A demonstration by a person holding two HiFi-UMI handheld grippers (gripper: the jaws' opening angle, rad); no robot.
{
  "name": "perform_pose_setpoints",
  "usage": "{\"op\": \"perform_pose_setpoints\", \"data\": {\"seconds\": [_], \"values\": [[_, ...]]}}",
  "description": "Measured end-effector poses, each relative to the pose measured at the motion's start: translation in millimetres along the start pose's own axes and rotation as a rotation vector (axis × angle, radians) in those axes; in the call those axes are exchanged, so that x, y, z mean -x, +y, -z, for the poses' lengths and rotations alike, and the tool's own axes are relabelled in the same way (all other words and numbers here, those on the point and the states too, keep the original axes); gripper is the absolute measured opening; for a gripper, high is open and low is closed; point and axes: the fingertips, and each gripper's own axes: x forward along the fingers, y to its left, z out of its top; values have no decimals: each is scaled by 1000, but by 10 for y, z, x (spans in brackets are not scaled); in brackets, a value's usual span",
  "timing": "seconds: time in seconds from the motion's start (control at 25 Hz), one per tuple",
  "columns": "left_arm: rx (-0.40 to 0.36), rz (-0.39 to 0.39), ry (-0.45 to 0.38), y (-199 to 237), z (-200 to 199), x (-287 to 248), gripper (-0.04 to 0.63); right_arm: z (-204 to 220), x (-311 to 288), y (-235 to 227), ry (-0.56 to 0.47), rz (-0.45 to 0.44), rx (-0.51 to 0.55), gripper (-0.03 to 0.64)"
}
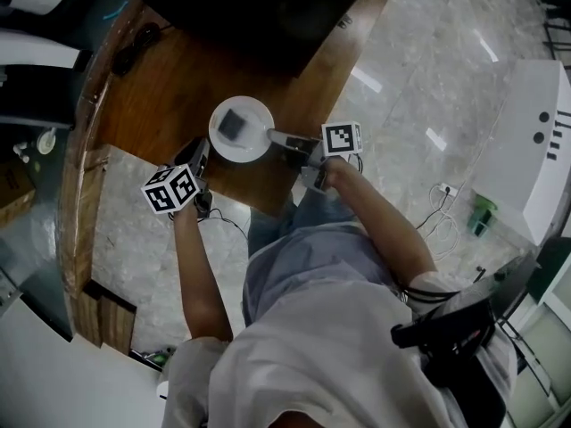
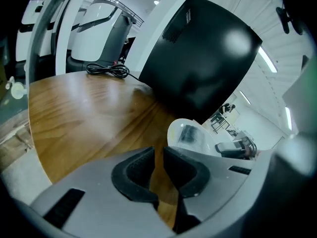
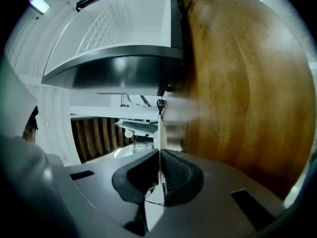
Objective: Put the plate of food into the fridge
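Head view: shows a white round plate [image 1: 252, 148] carrying a dark square piece of food [image 1: 234, 123], over the near edge of a brown wooden worktop [image 1: 169, 87]. Finds the right hand-held gripper [image 1: 273, 136] closed on the plate's rim, the plate directly ahead of its tips. Places the left hand-held gripper [image 1: 202, 152] just beside the plate's opposite side, not on it. Cannot tell here whether the plate rests on the wood or hangs just above it.

Left gripper view: shows the jaws a narrow slit apart with only bare worktop in the gap, so holding nothing. Puts the plate [image 2: 176, 133] ahead and to the right of the tips, near but apart. Shows a large black box [image 2: 198, 58] standing on the worktop beyond the plate; may be the fridge, but offers no door or handle to confirm it.

Right gripper view: shows the pads [image 3: 173, 172] pressed together on the thin white rim [image 3: 159, 133], seen edge-on between them.

Judged from this: grasp done, carry hardly under way. Leaves reaching and opening the fridge, sliding the plate in level, and letting go.
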Motion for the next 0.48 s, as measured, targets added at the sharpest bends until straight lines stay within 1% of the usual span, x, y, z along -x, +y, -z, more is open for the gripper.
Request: {"op": "perform_pose_setpoints", "data": {"seconds": [0.08, 0.12, 0.16, 0.24, 0.28, 0.32, 0.48], "values": [[-3, -1, -1, 17, 42, -8, 71, -43, -8, 48, -3, -50, 27, 23], [-13, -6, -1, -113, 65, -57, 71, -101, 130, 83, -7, -72, 31, 23], [-24, -12, -4, -395, 99, -159, 71, -193, 424, 120, -11, -89, 30, 23], [-45, -16, -17, -1212, 195, -462, 71, -427, 1268, 173, -19, -110, 25, 23], [-54, -14, -24, -1534, 236, -582, 71, -517, 1587, 199, -21, -117, 25, 23], [-60, -11, -30, -1718, 266, -646, 71, -567, 1755, 232, -22, -123, 26, 23], [-59, -8, -75, -2010, 364, -683, 71, -596, 1976, 407, -21, -147, 28, 23]]}}
